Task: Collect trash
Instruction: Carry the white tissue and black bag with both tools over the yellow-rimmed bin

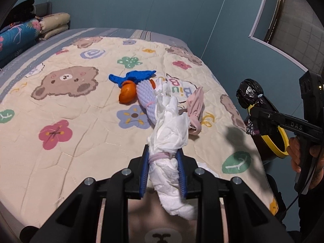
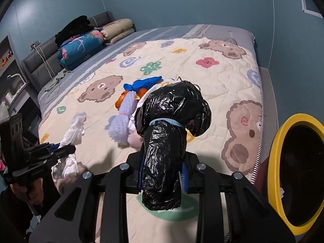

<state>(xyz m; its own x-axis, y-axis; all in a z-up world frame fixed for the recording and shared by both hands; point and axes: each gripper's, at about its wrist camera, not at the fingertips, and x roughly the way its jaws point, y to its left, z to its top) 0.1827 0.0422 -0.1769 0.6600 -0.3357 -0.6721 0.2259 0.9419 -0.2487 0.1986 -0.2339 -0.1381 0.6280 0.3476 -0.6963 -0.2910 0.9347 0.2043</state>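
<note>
While your left gripper [image 1: 163, 163] clamps a white bundle [image 1: 170, 133], your right gripper [image 2: 163, 177] grips a black bag [image 2: 170, 125] — both above the bed's [image 2: 222, 81] near edge.

Showing matte black tongs [image 1: 163, 170] with ribbed blue pads [image 1: 143, 174] and round silver screws [image 1: 90, 181]. Wearing white "DAS" lettering on the other black tongs [image 1: 263, 111], trailing a thin black cable [image 1: 293, 200]. Wearing dark sleeves [image 2: 8, 212].
</note>
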